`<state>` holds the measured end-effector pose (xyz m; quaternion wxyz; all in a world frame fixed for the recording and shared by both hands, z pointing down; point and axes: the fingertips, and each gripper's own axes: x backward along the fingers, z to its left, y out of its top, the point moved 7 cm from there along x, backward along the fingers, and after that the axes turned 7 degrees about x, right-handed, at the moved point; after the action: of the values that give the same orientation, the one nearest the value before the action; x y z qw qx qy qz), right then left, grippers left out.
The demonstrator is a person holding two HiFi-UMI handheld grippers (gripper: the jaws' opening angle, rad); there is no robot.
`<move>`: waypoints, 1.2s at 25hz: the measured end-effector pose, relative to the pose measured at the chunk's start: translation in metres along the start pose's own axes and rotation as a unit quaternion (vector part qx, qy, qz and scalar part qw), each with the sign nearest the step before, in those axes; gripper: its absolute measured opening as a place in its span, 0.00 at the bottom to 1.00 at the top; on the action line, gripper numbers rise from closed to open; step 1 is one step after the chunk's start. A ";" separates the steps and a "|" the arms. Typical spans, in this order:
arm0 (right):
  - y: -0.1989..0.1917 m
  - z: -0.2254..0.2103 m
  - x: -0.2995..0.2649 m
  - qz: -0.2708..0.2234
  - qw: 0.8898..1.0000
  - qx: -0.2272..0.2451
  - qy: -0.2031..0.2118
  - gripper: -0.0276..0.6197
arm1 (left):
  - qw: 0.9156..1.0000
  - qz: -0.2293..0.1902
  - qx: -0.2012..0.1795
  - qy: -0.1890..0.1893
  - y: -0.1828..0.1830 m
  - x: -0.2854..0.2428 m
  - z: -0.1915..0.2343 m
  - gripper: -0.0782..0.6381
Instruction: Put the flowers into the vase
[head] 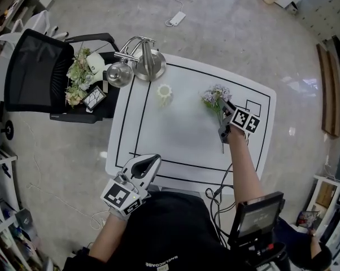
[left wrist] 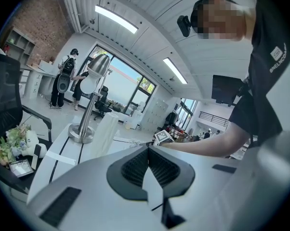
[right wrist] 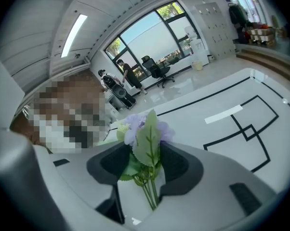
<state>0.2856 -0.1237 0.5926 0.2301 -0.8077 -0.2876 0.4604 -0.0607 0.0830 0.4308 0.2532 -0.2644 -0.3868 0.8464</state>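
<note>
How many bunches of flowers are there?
2. One purple bunch with green leaves lies on the white table between the right tool's parted jaws; one pale bunch rests on the black chair.

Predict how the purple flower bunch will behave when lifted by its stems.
Probably light: the flower bunch is small, with thin stems. Likely top-heavy, since blooms and leaves crowd one end, so it may droop or swing. Thin stems could slip between the right gripper's fingers.

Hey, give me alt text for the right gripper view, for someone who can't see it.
A small bunch of purple flowers with green stems sits between the right gripper's open jaws, above a white table marked with black lines. Large windows fill the background.
</note>
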 end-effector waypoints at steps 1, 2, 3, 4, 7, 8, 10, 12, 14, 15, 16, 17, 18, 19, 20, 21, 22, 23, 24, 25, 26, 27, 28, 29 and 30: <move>0.001 0.001 -0.002 0.000 1.000 0.003 -0.001 0.36 | 1.000 0.000 0.000 0.001 0.001 0.000 0.001 0.12; 0.001 0.001 -0.004 0.000 1.000 0.006 -0.003 0.34 | 1.000 0.001 0.000 0.002 0.001 -0.001 0.002 0.12; 0.001 0.001 -0.005 0.000 1.000 0.008 -0.006 0.31 | 1.000 0.003 0.001 0.003 0.001 -0.001 0.002 0.12; 0.001 0.001 -0.007 -0.001 1.000 0.009 -0.009 0.29 | 1.000 0.004 0.001 0.003 0.001 -0.001 0.003 0.12; -0.001 -0.003 -0.010 0.000 1.000 0.013 -0.018 0.19 | 1.000 0.004 0.002 0.004 0.001 -0.001 0.005 0.12; -0.001 -0.004 -0.011 0.000 1.000 0.013 -0.020 0.17 | 1.000 0.004 0.002 0.005 0.001 -0.002 0.005 0.12; -0.001 -0.006 -0.011 -0.001 1.000 0.011 -0.021 0.13 | 1.000 0.004 0.003 0.005 0.002 -0.002 0.006 0.12; 0.001 -0.005 -0.009 -0.007 1.000 0.009 -0.019 0.11 | 1.000 0.003 0.003 0.007 0.002 -0.001 0.007 0.12; 0.004 -0.001 -0.004 -0.016 1.000 0.007 -0.013 0.10 | 1.000 0.002 0.003 0.007 0.002 0.000 0.007 0.12; 0.006 0.001 0.000 -0.022 1.000 0.006 -0.008 0.10 | 1.000 0.001 0.003 0.007 0.003 0.000 0.007 0.12; 0.008 0.004 0.004 -0.029 1.000 0.005 -0.003 0.10 | 1.000 0.001 0.003 0.007 0.003 0.001 0.007 0.12; 0.010 0.008 0.008 -0.038 0.999 0.004 0.002 0.10 | 1.000 0.000 0.003 0.006 0.003 0.001 0.007 0.12; 0.013 0.011 0.012 -0.049 0.999 0.002 0.009 0.10 | 1.000 0.000 0.004 0.005 0.003 0.001 0.007 0.12; 0.016 0.014 0.016 -0.060 0.998 -0.002 0.016 0.10 | 1.000 -0.001 0.004 0.005 0.003 0.002 0.007 0.12; 0.019 0.017 0.019 -0.072 0.997 -0.008 0.024 0.10 | 1.000 -0.001 0.003 0.004 0.002 0.002 0.007 0.12; 0.021 0.020 0.022 -0.084 0.996 -0.013 0.031 0.10 | 1.000 -0.002 0.003 0.004 0.002 0.003 0.007 0.12; 0.025 0.024 0.025 -0.097 0.994 -0.019 0.040 0.10 | 1.000 -0.002 0.002 0.003 0.002 0.003 0.007 0.12; 0.028 0.028 0.029 -0.110 0.992 -0.023 0.048 0.10 | 1.000 -0.003 0.002 0.003 0.002 0.003 0.007 0.12; 0.033 0.032 0.032 -0.126 0.990 -0.028 0.058 0.10 | 1.000 -0.004 0.002 0.002 0.002 0.003 0.006 0.12; 0.038 0.037 0.035 -0.143 0.987 -0.032 0.069 0.10 | 1.000 -0.004 0.001 0.001 0.002 0.004 0.006 0.12; 0.043 0.043 0.039 -0.161 0.983 -0.037 0.081 0.09 | 1.000 -0.004 0.001 0.000 0.002 0.004 0.005 0.12; 0.049 0.049 0.042 -0.178 0.979 -0.041 0.095 0.09 | 1.000 -0.005 0.000 0.000 0.002 0.005 0.005 0.12; 0.055 0.056 0.046 -0.195 0.974 -0.045 0.109 0.09 | 1.000 -0.006 0.000 0.000 0.003 0.005 0.005 0.12; 0.061 0.063 0.049 -0.211 0.969 -0.047 0.122 0.09 | 1.000 -0.006 -0.001 0.000 0.003 0.006 0.005 0.12; 0.067 0.071 0.052 -0.224 0.964 -0.049 0.136 0.09 | 1.000 -0.007 -0.001 0.000 0.004 0.007 0.004 0.12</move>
<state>0.2618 -0.1299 0.4845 0.3241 -0.7880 -0.4493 0.2687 -0.0698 0.0829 0.4281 0.2590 -0.2622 -0.3899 0.8439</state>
